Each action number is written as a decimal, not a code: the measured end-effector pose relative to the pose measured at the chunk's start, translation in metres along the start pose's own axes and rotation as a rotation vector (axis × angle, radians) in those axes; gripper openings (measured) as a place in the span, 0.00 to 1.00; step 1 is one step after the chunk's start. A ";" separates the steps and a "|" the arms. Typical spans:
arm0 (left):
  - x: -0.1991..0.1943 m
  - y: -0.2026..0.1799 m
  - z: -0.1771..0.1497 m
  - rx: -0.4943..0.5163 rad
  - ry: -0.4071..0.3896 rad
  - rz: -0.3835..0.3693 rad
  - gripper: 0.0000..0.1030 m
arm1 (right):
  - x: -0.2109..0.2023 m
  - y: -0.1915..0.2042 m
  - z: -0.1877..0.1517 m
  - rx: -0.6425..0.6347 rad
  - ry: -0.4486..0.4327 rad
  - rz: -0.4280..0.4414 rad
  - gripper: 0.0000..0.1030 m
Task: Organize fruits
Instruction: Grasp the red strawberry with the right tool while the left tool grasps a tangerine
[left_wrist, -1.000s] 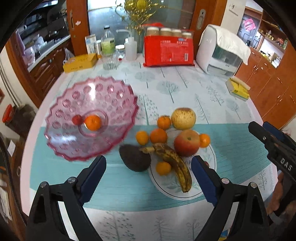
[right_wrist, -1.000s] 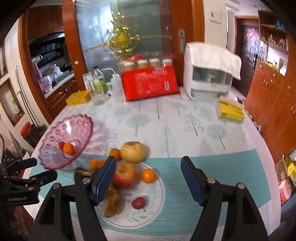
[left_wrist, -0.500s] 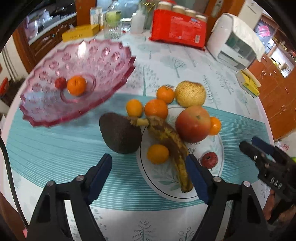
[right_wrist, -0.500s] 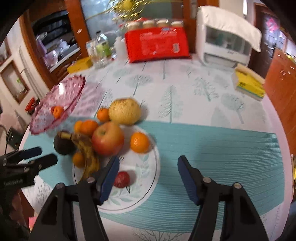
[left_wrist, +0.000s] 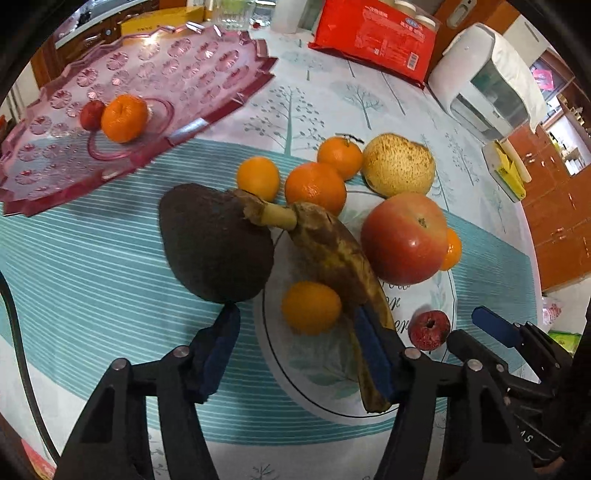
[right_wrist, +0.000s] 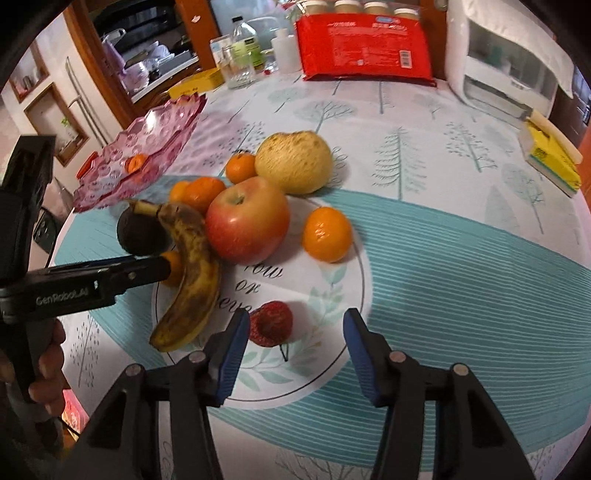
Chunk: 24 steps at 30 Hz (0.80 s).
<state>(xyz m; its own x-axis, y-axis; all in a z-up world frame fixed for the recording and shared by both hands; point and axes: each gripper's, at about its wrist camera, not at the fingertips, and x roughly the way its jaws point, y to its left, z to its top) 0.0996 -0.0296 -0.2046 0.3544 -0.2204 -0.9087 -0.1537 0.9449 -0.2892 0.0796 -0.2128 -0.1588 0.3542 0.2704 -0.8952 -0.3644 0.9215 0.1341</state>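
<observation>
My left gripper (left_wrist: 297, 332) hangs low over the white plate (left_wrist: 325, 406). Its jaws are closing around a small orange (left_wrist: 311, 307), with gaps on both sides. A spotted banana (left_wrist: 340, 258) lies against its right finger, and a dark avocado (left_wrist: 216, 243) sits just ahead of its left one. My right gripper (right_wrist: 293, 332) is also closing, around a small red fruit (right_wrist: 271, 323) that lies near its left pad and far from the right. A red apple (right_wrist: 247, 219), a yellow pear (right_wrist: 293, 160) and more oranges lie around. The pink glass dish (left_wrist: 203, 66) holds an orange (left_wrist: 123, 118) and a small red fruit (left_wrist: 91, 114).
A red package (left_wrist: 373, 33), a white appliance (left_wrist: 484, 74), a yellow box (right_wrist: 550, 158) and bottles (right_wrist: 242, 55) stand along the table's far side. A hand (right_wrist: 48, 369) holds the left gripper's handle at the table's left edge.
Both grippers have come down close over the plate and their jaws have narrowed. The small orange now lies between the left jaws, the small red fruit between the right ones.
</observation>
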 end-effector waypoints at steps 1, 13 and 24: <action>0.003 -0.001 0.001 0.006 0.006 -0.003 0.50 | 0.001 0.001 0.000 -0.005 0.002 0.004 0.52; 0.012 -0.004 0.006 0.016 0.021 -0.064 0.33 | 0.016 0.005 -0.001 -0.034 0.046 0.034 0.46; 0.014 0.000 0.010 0.025 0.011 -0.066 0.33 | 0.021 0.009 0.000 -0.047 0.057 0.056 0.45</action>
<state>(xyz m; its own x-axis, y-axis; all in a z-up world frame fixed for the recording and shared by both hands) 0.1143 -0.0305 -0.2138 0.3531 -0.2851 -0.8911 -0.1072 0.9339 -0.3412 0.0844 -0.1990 -0.1766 0.2832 0.3041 -0.9096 -0.4230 0.8908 0.1661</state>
